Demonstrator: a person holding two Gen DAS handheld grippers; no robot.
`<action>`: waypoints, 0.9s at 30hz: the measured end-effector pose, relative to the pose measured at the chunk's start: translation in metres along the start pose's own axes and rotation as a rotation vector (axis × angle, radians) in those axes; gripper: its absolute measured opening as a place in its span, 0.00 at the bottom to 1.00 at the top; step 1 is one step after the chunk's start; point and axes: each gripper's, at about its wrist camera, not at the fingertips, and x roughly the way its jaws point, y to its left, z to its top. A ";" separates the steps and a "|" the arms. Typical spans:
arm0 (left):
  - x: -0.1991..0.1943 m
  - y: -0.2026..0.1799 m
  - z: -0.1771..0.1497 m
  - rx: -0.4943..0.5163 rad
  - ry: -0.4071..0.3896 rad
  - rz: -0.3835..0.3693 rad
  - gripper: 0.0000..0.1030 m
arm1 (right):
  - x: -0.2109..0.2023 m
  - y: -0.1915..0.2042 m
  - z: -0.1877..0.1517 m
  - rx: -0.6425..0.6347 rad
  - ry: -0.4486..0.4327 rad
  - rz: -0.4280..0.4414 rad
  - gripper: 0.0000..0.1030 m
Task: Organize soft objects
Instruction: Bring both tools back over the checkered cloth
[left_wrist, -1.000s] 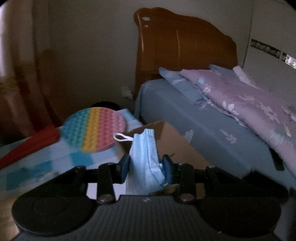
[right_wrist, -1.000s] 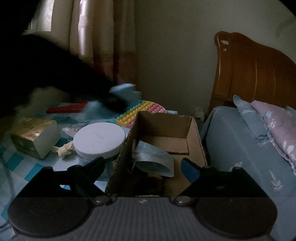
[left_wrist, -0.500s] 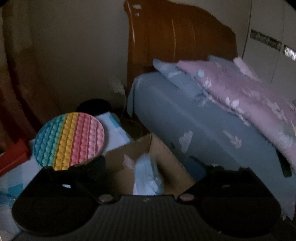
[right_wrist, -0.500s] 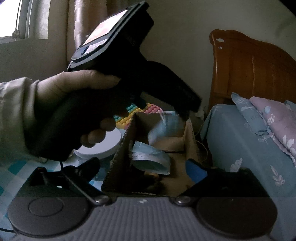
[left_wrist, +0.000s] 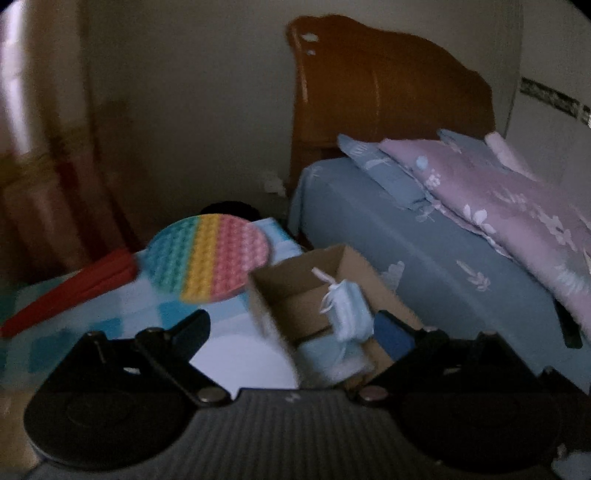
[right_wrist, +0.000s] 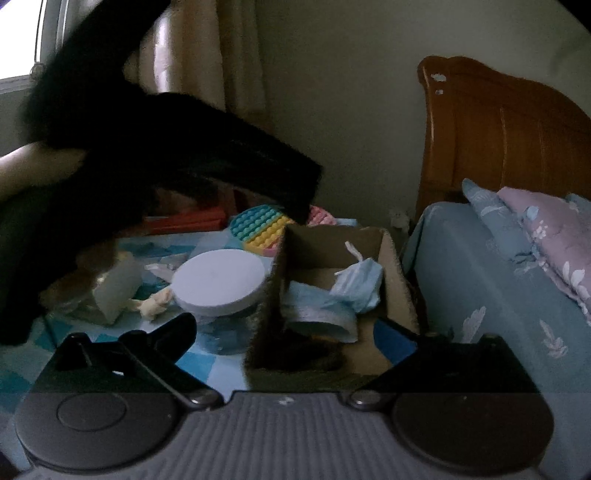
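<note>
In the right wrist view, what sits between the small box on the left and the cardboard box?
A jar with a round white lid, plus a small knotted cream object, between small box and cardboard box; right wrist view.

Your left tongs (left_wrist: 295, 325) just popped open, dropped face mask (left_wrist: 349, 314) into cardboard box (left_wrist: 295, 291); right tongs (right_wrist: 286, 332) spread bit wider too, nothing between.

The table (right_wrist: 110, 339) has a blue checked cloth. On it stand a cardboard box (right_wrist: 391, 266), a white-lidded jar (right_wrist: 219, 280), a round rainbow toy (left_wrist: 210, 254), and maybe a red folder (left_wrist: 70, 295).
</note>
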 end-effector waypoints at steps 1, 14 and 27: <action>-0.009 0.005 -0.006 -0.010 -0.003 0.008 0.92 | -0.002 0.003 0.000 0.002 0.001 0.002 1.00; -0.100 0.078 -0.094 -0.156 -0.057 0.188 0.95 | -0.014 0.063 -0.004 -0.117 0.020 0.093 1.00; -0.105 0.122 -0.146 -0.157 0.009 0.290 0.95 | 0.014 0.098 0.009 -0.191 0.058 0.174 1.00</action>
